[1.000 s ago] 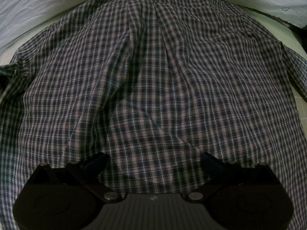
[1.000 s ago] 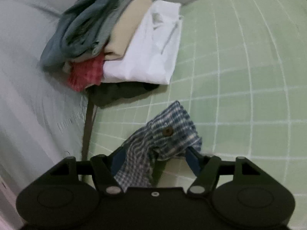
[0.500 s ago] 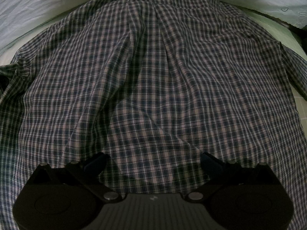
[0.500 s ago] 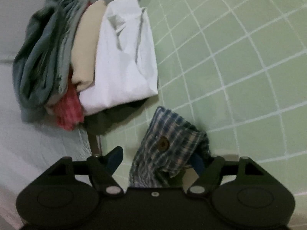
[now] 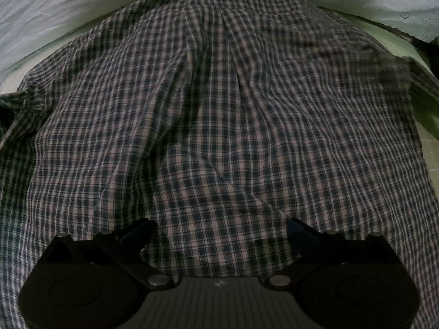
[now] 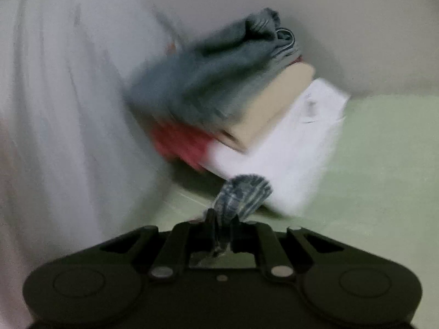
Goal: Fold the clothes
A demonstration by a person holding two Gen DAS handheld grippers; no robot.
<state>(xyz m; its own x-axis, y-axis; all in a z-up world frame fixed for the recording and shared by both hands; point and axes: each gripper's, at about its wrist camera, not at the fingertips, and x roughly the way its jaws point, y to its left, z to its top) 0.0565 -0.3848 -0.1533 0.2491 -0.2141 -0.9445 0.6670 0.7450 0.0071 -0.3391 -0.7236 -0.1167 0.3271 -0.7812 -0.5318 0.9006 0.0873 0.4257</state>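
1. The left gripper (image 5: pixel 218 231) hung over the plaid shirt (image 5: pixel 219 126) with its jaws spread wide and nothing pinched between them; checked cloth lay below the gap.
2. The right gripper (image 6: pixel 221 231) had just been closing, and its jaws stood narrow, clamped on the shirt's cuff (image 6: pixel 241 194), which bunched up out of the pinch.
3. The shirt lay spread across the green grid mat (image 5: pixel 430 150), rumpled by long creases, filling nearly all of the left wrist view.
4. Beyond the cuff, a pile of folded clothes (image 6: pixel 247 115) sat at the mat's edge: a white piece lowest in view, then beige, red and grey, all blurred.
5. Farthest off, pale sheeting (image 5: pixel 55 8) bordered the mat.
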